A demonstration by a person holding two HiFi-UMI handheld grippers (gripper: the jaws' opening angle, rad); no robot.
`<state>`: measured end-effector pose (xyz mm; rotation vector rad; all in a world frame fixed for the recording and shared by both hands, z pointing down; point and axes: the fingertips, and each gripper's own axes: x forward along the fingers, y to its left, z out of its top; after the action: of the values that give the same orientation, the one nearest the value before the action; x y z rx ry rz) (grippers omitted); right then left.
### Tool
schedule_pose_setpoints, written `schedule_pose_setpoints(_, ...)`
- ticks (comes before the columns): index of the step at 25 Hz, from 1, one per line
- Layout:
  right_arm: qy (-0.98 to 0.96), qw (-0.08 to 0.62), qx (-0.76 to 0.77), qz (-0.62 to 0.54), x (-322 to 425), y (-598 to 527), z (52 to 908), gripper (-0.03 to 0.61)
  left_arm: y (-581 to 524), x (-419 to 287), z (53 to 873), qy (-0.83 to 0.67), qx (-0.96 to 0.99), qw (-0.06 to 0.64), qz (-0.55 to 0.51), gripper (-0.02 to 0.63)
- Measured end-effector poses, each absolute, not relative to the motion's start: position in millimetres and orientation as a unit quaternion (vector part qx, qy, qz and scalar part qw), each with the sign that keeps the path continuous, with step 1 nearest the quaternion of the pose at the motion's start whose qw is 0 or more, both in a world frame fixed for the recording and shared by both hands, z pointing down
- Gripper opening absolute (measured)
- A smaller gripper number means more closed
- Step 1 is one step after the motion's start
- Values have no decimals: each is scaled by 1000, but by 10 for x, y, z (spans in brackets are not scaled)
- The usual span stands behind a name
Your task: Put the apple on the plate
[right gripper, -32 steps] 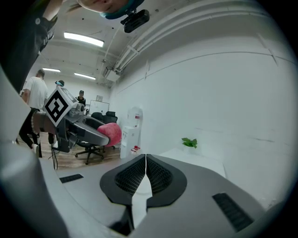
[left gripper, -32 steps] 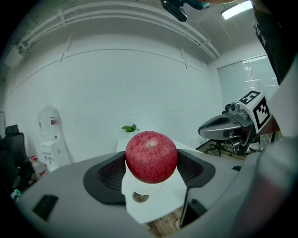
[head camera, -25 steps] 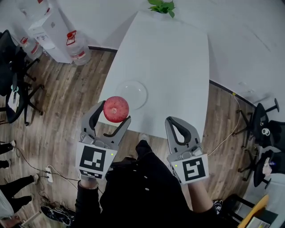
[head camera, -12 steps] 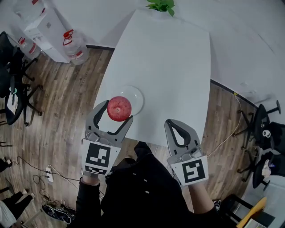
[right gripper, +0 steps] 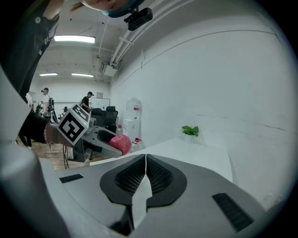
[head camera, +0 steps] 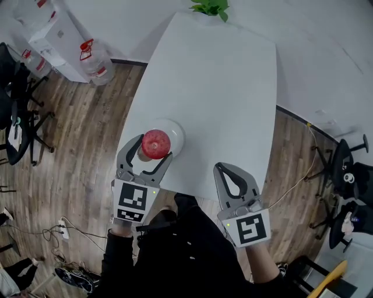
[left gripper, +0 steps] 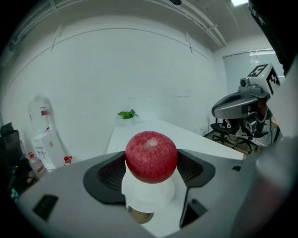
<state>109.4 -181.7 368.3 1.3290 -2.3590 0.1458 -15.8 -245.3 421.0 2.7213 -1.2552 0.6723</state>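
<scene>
Red apple [head camera: 155, 144] clamped in left claw [head camera: 154, 148] over clear plate [head camera: 177, 133]; right claw [head camera: 224, 167] pressed together, empty.

White tabletop [head camera: 221, 87] on wood-plank floor [head camera: 87, 134]. Green plant [head camera: 211, 7] at far end, against white wall [left gripper: 139, 69]. Water jugs [head camera: 96, 58] at left; black office chairs [head camera: 344, 166] on both sides. Ceiling strip lights [right gripper: 74, 39] lit.

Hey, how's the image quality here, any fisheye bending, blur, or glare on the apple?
Left gripper view: strong fisheye with dark corners, the apple fairly sharp with no harsh glare. Right gripper view: same bending, with bright ceiling lights. Head view: evenly lit, and the table edges bow slightly.
</scene>
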Motion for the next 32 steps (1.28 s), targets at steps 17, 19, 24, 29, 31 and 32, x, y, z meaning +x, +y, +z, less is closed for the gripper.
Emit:
schedule_pose_setpoints(17,-852,216,471,74,1207,-1980,3837,42,-2714,-31,5110,-407,861,84,294,351)
schedule_pose_setpoints(19,-851,216,472,76,1225,-1974,3853,43,-2708,-5,5205,-400,861,91,300,351)
schedule_pose_setpoints(24,-848,222,474,84,1299,-1987,3883,43,-2756,45,5373,-385,861,91,319,351)
schedule_pose_setpoints(29,-846,226,474,89,1310,-1970,3932,43,-2797,45,5537,-383,856,94,335,351)
schedule_pose_setpoints(31,-847,226,473,89,1305,-1975,3940,43,-2816,49,5584,-383,855,97,338,351)
schedule_pose_setpoints(32,-846,226,474,91,1303,-1980,3945,43,-2823,51,5609,-382,854,99,339,351)
